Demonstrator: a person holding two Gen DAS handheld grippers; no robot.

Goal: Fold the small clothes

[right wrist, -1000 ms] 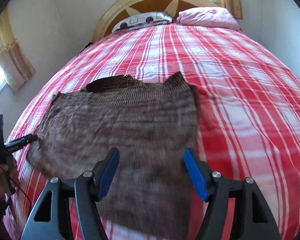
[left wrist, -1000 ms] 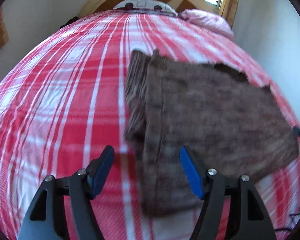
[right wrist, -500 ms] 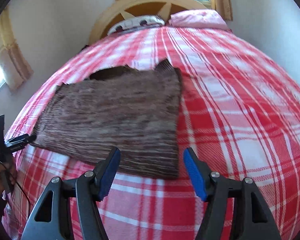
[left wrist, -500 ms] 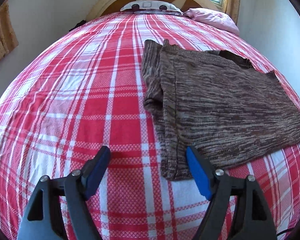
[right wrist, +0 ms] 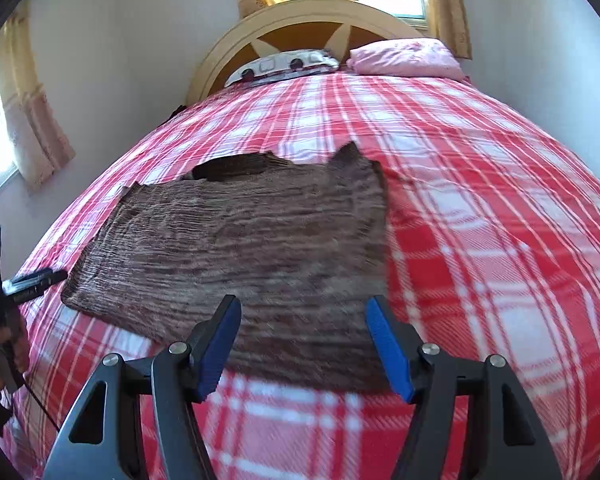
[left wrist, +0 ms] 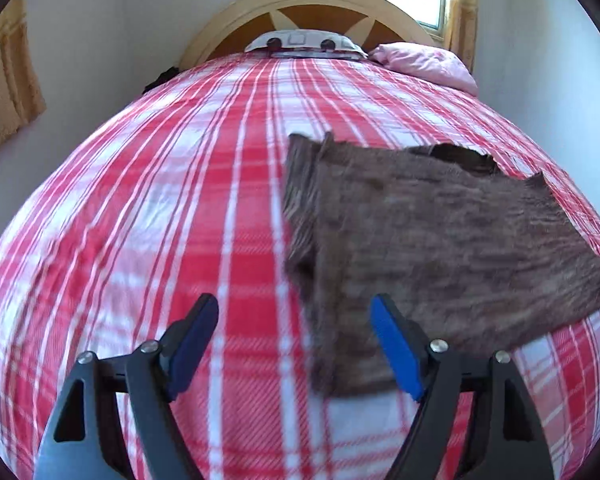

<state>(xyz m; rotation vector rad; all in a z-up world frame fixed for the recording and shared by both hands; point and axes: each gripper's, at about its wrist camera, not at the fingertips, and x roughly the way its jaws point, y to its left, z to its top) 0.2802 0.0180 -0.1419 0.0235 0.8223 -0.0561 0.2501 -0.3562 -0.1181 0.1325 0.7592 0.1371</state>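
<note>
Item: brown marled knit garment, lying flat on the red-and-white plaid bed, its side panels already folded inward; cross-fold judged outstanding. Left gripper spread empty at its seven-o'clock corner; right gripper spread empty at five o'clock.

Two wrist fisheyes, angled down along open jaws toward the headboard, sharing the brown garment.

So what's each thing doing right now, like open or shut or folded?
Brown knit top: lying flat on the bed, one side folded over.
Left gripper: open, empty.
Right gripper: open, empty.
Pink pillow: lying at the headboard.
</note>
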